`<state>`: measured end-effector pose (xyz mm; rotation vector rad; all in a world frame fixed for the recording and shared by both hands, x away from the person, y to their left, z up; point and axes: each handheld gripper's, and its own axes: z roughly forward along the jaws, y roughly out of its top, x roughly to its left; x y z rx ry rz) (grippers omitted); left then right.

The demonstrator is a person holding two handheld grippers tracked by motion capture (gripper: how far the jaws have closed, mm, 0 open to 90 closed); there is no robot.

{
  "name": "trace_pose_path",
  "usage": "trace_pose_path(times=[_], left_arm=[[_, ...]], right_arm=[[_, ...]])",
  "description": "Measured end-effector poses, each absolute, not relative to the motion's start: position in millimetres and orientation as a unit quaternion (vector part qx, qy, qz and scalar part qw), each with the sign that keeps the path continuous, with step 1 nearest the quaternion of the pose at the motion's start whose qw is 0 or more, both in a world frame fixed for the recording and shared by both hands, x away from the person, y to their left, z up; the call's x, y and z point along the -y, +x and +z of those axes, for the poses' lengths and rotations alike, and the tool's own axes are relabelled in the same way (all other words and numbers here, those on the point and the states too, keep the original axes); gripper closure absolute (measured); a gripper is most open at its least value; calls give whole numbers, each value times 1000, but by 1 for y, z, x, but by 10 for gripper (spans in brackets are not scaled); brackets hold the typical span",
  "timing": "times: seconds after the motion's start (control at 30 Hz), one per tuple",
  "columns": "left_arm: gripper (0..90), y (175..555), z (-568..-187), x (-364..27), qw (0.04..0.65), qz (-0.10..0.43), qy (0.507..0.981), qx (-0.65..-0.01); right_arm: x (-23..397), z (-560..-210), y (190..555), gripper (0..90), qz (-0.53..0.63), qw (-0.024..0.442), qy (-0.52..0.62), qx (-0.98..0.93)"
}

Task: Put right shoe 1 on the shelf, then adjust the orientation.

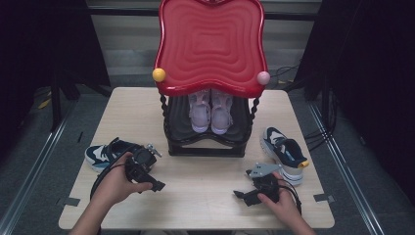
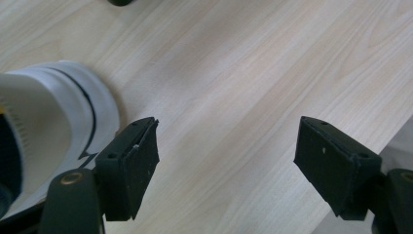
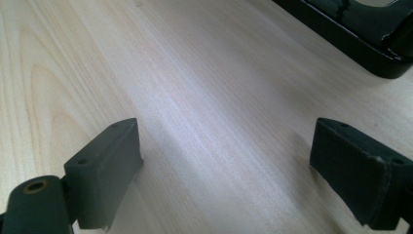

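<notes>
On a pale wooden tabletop [image 1: 205,196], a person seated at the near edge holds a two-fingered gripper in each hand. The left gripper [image 1: 152,183] sits just beside a blue-and-white sneaker [image 1: 105,154] that lies on its side near the tabletop's left edge; in the left gripper view the gripper [image 2: 226,156] has its black fingers [image 2: 139,165] spread wide with only bare wood between them, while the sneaker's white sole [image 2: 58,126] bulges in beside the left-hand finger, close to it, though whether they touch cannot be told. The right gripper [image 1: 241,195], topped by its grey three-cornered plate, lies low over the wood in front of the person's right hand [image 1: 281,203], pointing toward the middle of the tabletop; in its own view the gripper [image 3: 226,165] likewise has its fingers [image 3: 104,168] parted and nothing between them, with the glossy black base of the rack [image 3: 360,29] in the far corner. The matching second sneaker [image 1: 286,154], with a yellow heel tab, stands upright just beyond the right hand. At the centre rear rises a black two-tier shoe rack [image 1: 208,142] with a red wavy top [image 1: 210,44], a yellow knob [image 1: 158,75] and a pink knob [image 1: 263,78] at its front corners; a pair of pale pink shoes [image 1: 210,110] stands side by side on its lower shelf, toes toward the person.
</notes>
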<state>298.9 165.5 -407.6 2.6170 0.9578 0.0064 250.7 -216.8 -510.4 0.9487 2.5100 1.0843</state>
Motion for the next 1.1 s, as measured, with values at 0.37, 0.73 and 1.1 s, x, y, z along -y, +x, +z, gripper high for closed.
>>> trace_pose_path(times=[0.37, 0.73, 1.1], left_arm=[[234, 308, -397, -173, 178, 1, 920, -348], [234, 314, -385, -185, 179, 9, 913, -365], [234, 326, -376, -200, 161, 20, 906, -390]], right_arm=[[217, -510, 251, 107, 372, 123, 325, -861], [217, -510, 251, 107, 373, 123, 326, -860], [217, -510, 251, 107, 373, 127, 324, -860]])
